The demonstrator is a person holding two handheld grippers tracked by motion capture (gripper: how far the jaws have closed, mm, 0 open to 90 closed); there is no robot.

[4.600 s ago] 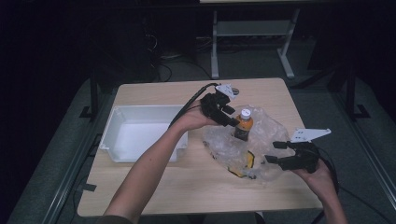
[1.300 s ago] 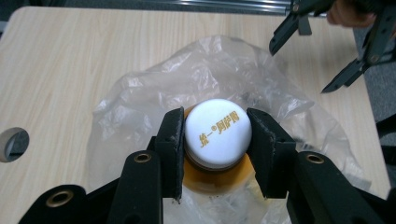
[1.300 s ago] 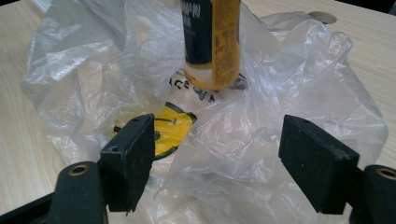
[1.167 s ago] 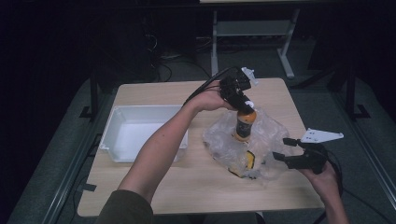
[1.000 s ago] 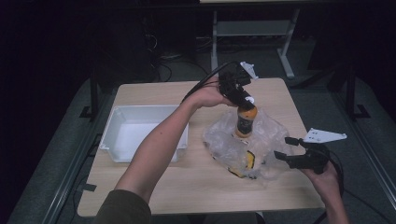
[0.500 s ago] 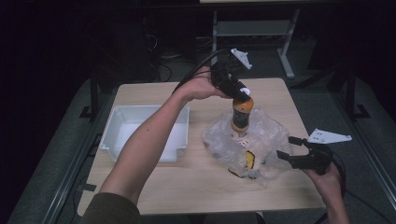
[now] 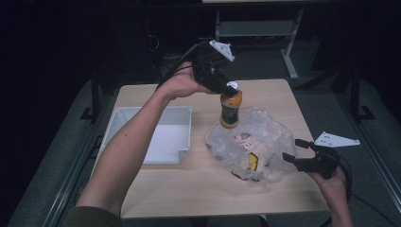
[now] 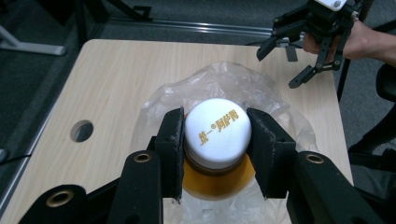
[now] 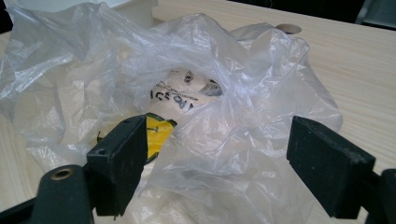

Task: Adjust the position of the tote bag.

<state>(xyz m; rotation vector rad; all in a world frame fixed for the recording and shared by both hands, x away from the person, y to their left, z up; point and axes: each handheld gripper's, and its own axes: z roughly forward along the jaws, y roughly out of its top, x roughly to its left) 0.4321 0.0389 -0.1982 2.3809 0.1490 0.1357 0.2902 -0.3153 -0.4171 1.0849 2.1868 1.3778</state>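
- the left claw [image 7: 226, 88] is clenched on the white cap of an orange drink bottle [image 7: 231, 109]; in the left gripper view both pads press the cap's sides [image 8: 217, 132].
- the bottle hangs upright from that grip, above the far edge of the clear plastic bag [image 7: 257, 142] and clear of the bench [image 7: 198, 189].
- the right claw [image 7: 295, 152] is released, its jaws spread wide; they have just been opening, and loose bag film lies between them in the right gripper view [image 9: 219, 154] with neither pad pressing on it.
- the right claw sits at the bag's right edge, low over the bench.
- the cap top carries gold printed characters; too small to read surely.
- inside the bag lies a pale packet [image 9: 187, 95] with dark lettering, only partly legible through the film, and something yellow and black [image 9: 156, 133] just beside the right claw's left pad.
- a white tray [image 7: 124, 124] stands on the bench left of the bag, apart from it.
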